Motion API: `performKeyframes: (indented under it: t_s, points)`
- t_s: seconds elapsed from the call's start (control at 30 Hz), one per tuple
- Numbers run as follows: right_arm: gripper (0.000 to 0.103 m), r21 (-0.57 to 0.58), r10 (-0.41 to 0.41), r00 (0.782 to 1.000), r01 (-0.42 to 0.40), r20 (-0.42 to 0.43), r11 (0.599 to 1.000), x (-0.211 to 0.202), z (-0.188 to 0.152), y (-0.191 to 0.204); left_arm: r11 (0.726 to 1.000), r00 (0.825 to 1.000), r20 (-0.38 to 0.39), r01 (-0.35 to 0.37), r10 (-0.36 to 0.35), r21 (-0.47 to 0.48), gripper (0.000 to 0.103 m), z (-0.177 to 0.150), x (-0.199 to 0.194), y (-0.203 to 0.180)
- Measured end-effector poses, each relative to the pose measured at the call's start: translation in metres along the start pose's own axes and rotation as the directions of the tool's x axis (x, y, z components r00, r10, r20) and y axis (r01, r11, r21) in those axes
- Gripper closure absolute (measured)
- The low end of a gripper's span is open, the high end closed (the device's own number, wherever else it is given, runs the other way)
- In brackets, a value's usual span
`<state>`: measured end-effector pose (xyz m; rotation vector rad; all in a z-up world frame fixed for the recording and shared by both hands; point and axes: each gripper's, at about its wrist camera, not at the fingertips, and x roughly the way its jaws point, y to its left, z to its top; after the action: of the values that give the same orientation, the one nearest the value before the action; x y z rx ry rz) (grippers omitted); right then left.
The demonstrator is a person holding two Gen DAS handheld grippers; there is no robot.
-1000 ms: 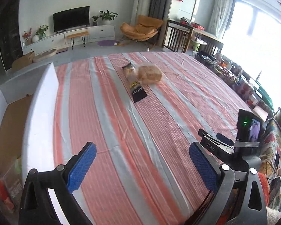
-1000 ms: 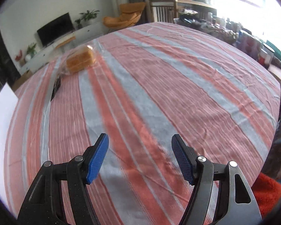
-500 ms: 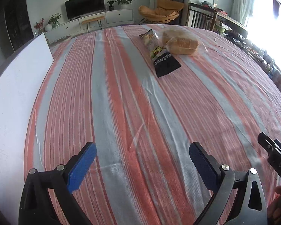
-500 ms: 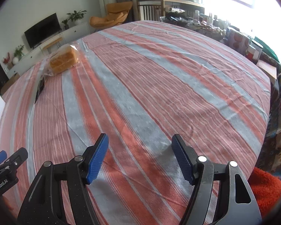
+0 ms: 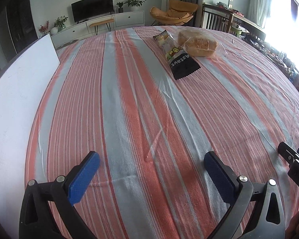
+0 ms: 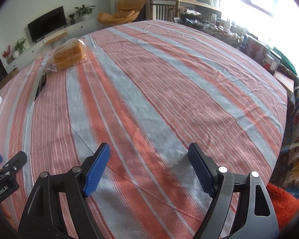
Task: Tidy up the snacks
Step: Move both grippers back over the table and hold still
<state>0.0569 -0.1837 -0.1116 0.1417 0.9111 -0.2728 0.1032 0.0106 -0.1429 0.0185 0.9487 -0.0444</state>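
Two snacks sit at the far end of the tabletop (image 5: 129, 119), touching each other: a loaf of bread (image 5: 197, 42) in a clear bag and, just beside it, a flat snack packet (image 5: 174, 54) with a black end. The bread looks light and soft, easily crushed, so a gentle squeeze across its sides seems wisest, or a pinch on the loose bag. The bag film is probably slippery. The packet looks thin, crinkly and light; its crimped black end looks like the best place to pinch.

Now the jaws. The left gripper (image 5: 151, 169) stands wide, nothing between its blue pads, only striped cloth below. The right gripper (image 6: 149, 163) is opening wider, also empty. Both are well short of the snacks, side by side at the near end.
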Motion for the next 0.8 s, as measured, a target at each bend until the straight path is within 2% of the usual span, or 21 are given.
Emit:
performKeyframes:
  t_s: [0.8]
  points:
    - [0.014,-0.006,0.003,1.000,-0.003,-0.001,1.000,-0.0004,-0.0010,0.0030,1.000,1.000,0.000,0.000,0.000,0.000,0.000,0.0000,0.0001,-0.0003]
